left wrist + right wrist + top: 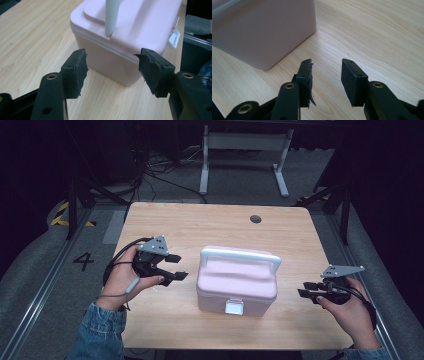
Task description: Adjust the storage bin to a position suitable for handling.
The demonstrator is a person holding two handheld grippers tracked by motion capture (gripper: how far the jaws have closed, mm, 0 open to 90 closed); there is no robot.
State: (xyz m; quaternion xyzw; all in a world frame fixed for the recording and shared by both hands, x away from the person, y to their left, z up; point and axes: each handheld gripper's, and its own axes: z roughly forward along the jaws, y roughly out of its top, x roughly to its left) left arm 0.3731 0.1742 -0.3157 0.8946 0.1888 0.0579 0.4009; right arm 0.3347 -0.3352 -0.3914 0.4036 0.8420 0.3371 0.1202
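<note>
A pink lidded box (236, 282) with an upright white handle (240, 255) and a white front latch (234, 307) stands in the middle of the wooden table (210, 225). My left gripper (177, 267) hovers just left of the box, jaws wide open and empty, pointing at its side. In the left gripper view the box (130, 30) fills the space beyond the open gripper (112, 68). My right gripper (306, 289) sits low to the box's right, open with nothing between its pads. The right gripper view shows the box's corner (262, 32) off to the left of that gripper (326, 75).
A small dark hole (255, 218) marks the table's far side. Beyond the table a white metal frame (245, 150) and cables lie on the grey floor. A floor marking "4" (83, 261) is at the left. Bare wood surrounds the box.
</note>
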